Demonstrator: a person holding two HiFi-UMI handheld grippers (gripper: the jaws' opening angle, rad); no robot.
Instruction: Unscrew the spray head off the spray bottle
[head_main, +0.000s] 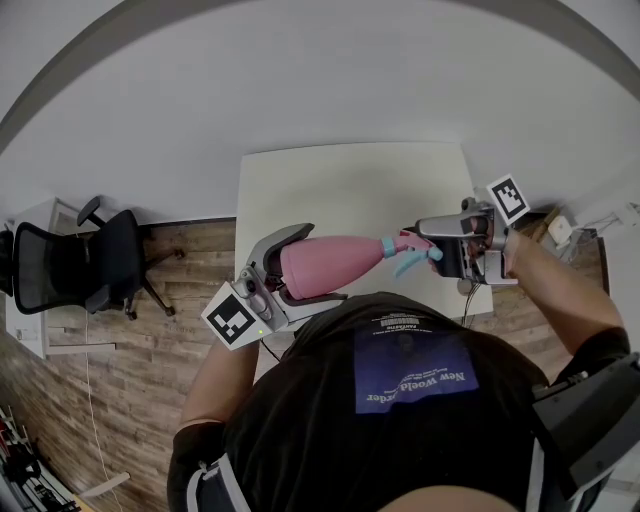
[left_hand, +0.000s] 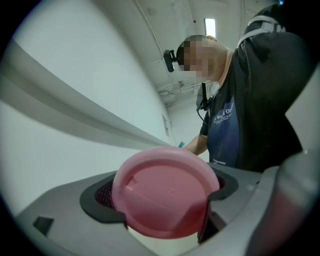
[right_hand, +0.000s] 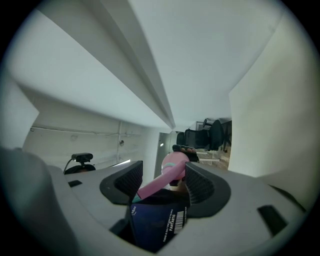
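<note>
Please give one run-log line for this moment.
left gripper: shut on spray bottle | right gripper: shut on spray head | bottle held horizontal

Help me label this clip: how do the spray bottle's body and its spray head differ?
Colour: the bottle body is plain pink; the spray head is pink with a teal trigger and collar. Size: the bottle body is wide and rounded, the spray head slim. Grip: the left tongs clamp the bottle body near its base, the right tongs close on the spray head. Shared: both lie sideways in the air, joined.
</note>
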